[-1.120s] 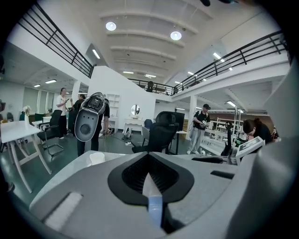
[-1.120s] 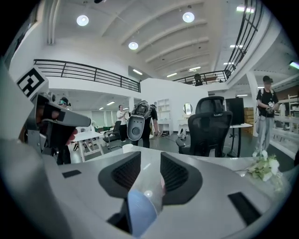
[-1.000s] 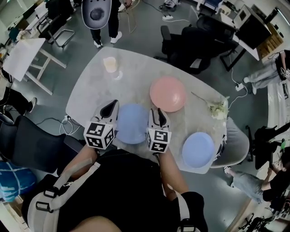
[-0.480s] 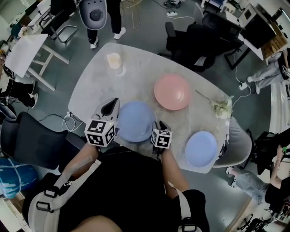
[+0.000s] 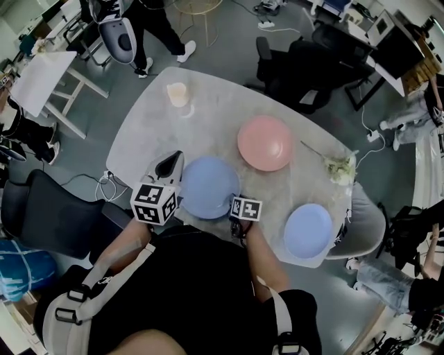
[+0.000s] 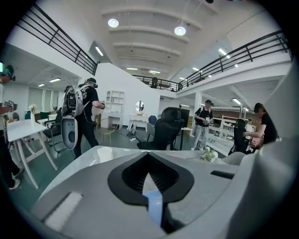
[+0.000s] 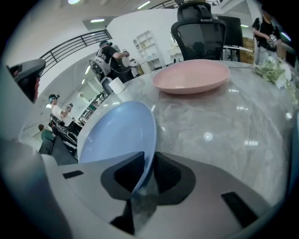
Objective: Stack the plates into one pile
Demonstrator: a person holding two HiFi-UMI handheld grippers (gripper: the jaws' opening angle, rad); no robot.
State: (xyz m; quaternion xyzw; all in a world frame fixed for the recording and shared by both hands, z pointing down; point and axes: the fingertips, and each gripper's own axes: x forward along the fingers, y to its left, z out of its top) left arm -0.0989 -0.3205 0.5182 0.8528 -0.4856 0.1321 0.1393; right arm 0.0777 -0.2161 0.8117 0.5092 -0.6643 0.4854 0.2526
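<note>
Three plates lie apart on the marble table (image 5: 149, 132): a blue plate (image 5: 207, 186) nearest me, a pink plate (image 5: 264, 143) beyond it, and a second blue plate (image 5: 308, 230) at the right corner. My right gripper (image 5: 236, 202) points steeply down at the near blue plate's right front edge. In the right gripper view its jaws have just been closing, and the right gripper (image 7: 148, 170) is shut on the rim of that blue plate (image 7: 117, 135); the pink plate (image 7: 191, 77) lies behind. My left gripper (image 5: 171, 163) hovers by the plate's left edge. The left gripper (image 6: 148, 161) is shut and empty.
A pale cup (image 5: 177, 93) stands at the table's far left, and a bunch of greens (image 5: 338, 168) lies at the right edge. Black office chairs (image 5: 298, 69) stand beyond the table, a dark chair (image 5: 48, 215) at my left. A person (image 5: 149, 21) walks past the far side.
My right gripper has dropped down to the near blue plate's edge and its jaws have narrowed onto the rim. The left gripper stayed put. The person beyond the table moved left.
</note>
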